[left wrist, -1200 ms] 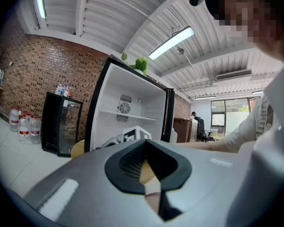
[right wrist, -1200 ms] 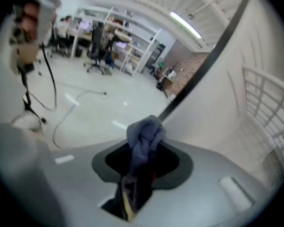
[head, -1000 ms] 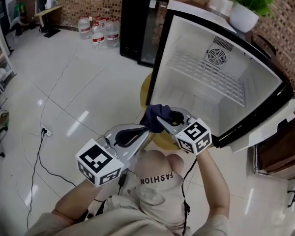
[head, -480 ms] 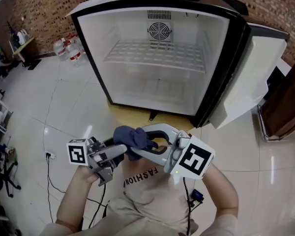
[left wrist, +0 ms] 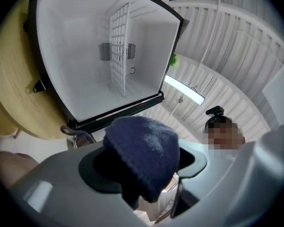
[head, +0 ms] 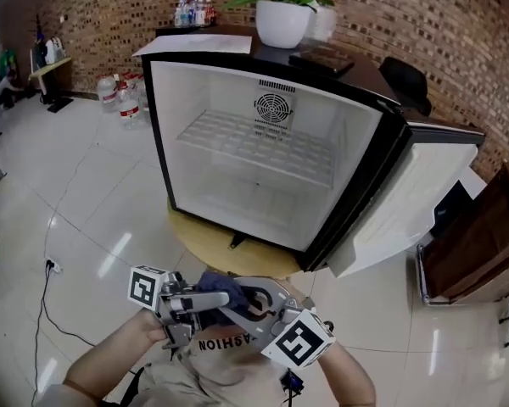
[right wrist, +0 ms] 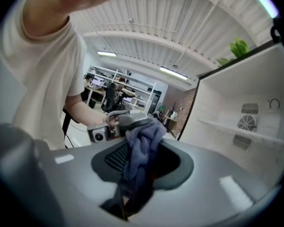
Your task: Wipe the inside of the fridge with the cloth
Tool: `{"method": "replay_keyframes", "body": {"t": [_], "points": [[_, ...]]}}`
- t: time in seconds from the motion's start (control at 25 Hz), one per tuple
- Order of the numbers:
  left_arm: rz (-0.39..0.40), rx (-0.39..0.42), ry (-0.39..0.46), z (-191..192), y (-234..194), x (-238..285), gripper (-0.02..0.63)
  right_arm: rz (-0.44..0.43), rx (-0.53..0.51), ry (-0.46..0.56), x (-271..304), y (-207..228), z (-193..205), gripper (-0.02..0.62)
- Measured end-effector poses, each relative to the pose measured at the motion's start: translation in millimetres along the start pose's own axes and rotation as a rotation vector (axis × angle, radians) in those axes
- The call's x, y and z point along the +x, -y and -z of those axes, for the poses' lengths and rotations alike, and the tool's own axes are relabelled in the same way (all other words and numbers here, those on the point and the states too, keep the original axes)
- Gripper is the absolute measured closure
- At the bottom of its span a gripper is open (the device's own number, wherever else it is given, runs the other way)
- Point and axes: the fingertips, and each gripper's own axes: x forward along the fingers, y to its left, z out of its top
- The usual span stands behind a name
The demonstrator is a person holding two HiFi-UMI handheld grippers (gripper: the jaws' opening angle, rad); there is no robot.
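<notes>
Since the earlier frame we have drawn both grippers low and close to us, and the mini fridge (head: 237, 189) now faces us squarely. The left gripper (head: 205, 302) has just been opening its jaws, which stand wide with the blue cloth (head: 224, 287) bulging between them. The right gripper (head: 237, 305) pinches that cloth tight. Next we should pull the left gripper clear, then reach inside the fridge with a loose fold leading.

The shirt (head: 225, 343) print reads "ASHION" (upside down, its start hidden).

Cloth (head: 220, 287) before fridge (head: 263, 203); plant (head: 284, 17) atop it, bottles (head: 124, 97) behind, left
</notes>
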Motion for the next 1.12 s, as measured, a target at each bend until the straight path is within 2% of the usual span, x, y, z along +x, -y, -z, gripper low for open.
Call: {"method": "replay_keyframes", "body": {"t": [0.08,0.12,0.16,0.24,0.28,0.32,0.4,0.52,0.6,0.68,0.8,1.0,1.12], "points": [[0.057,-0.058,0.057,-4.0,2.7,9.6,0.339,0.036,-0.004,-0.013,-5.3,4.8,6.1,0.454],[0.089,-0.093,0.090,-6.2,4.5,14.2,0.401,0.058,-0.017,-0.026,-7.8,7.2,9.1,0.402],[0.115,-0.121,0.120,-7.8,5.5,17.8,0.435,0.078,-0.028,-0.032,-11.6,9.5,10.7,0.349],[0.122,-0.129,0.163,-12.6,5.0,23.1,0.451,0.135,-0.008,0.005,-25.0,17.5,8.0,0.286],[0.097,-0.101,0.175,-18.3,3.3,25.1,0.454,0.188,0.040,0.062,-35.4,25.4,3.1,0.251],[0.054,-0.050,0.183,-27.7,1.4,27.1,0.457,0.254,0.109,0.134,-48.2,35.1,-2.6,0.247],[-0.071,0.123,0.186,-58.4,1.0,35.7,0.457,0.350,0.189,0.222,-74.5,49.1,-6.4,0.249],[-0.247,0.455,0.207,-121.2,16.1,63.5,0.457,0.362,0.139,0.184,-91.8,42.4,6.2,0.249],[-0.323,0.604,0.242,-160.6,25.3,83.6,0.457,0.337,0.089,0.124,-91.3,27.7,18.5,0.249],[-0.368,0.679,0.281,-194.1,31.0,107.2,0.457,0.287,0.042,0.016,-91.8,10.3,35.8,0.249],[-0.376,0.740,0.313,-232.3,34.3,151.4,0.457,0.222,-0.018,-0.174,-103.0,-8.9,60.5,0.249],[-0.403,0.832,0.292,-270.7,23.5,209.0,0.457,0.204,-0.047,-0.248,-116.6,-31.2,66.3,0.249],[-0.458,0.859,0.268,-288.6,3.9,234.8,0.457,0.196,-0.071,-0.291,-123.9,-44.5,71.4,0.249]]}}
